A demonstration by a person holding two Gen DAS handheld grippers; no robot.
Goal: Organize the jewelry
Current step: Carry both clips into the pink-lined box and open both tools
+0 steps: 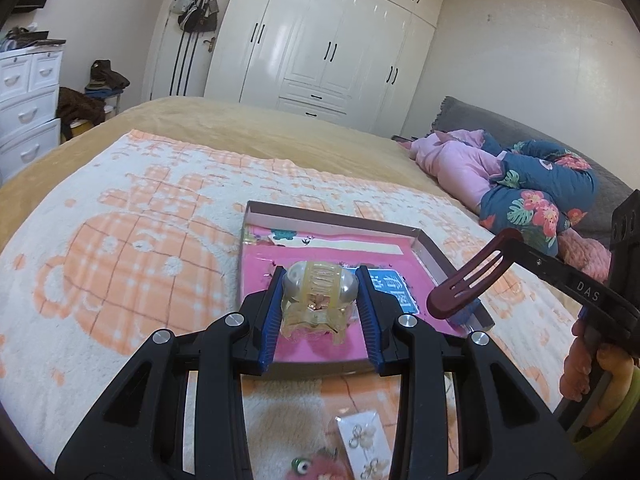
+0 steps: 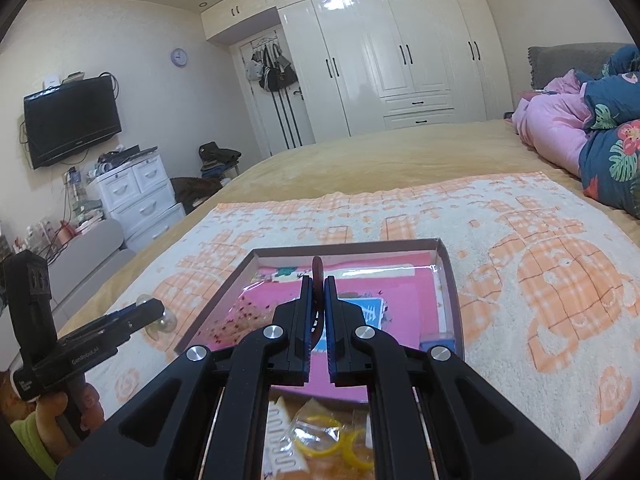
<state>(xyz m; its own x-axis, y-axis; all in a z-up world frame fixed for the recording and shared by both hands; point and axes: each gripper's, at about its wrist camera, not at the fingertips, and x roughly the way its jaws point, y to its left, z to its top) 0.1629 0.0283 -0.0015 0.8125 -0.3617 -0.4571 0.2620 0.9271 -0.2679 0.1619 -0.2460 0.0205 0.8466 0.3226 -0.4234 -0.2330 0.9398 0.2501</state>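
Holding, left gripper (image 1: 318, 300): jaws pinching one translucent yellow claw clip (image 1: 318, 294) by its two sides, above the near part of the box (image 1: 436, 258).
Claw clip handling: looks light, hard plastic, smooth and likely slippery; the teeth seem brittle, so I would grip the rounded body.
Box: one shallow tray with a pink lining on the towel (image 1: 120, 220), at 12 o'clock from both grippers.
Right gripper (image 2: 318, 312): jaws pressed together on one dark red snap clip (image 2: 318, 270).
Snap clip handling: thin, probably stiff and springy; pinch the flat faces.
Count: two clips, two grippers.
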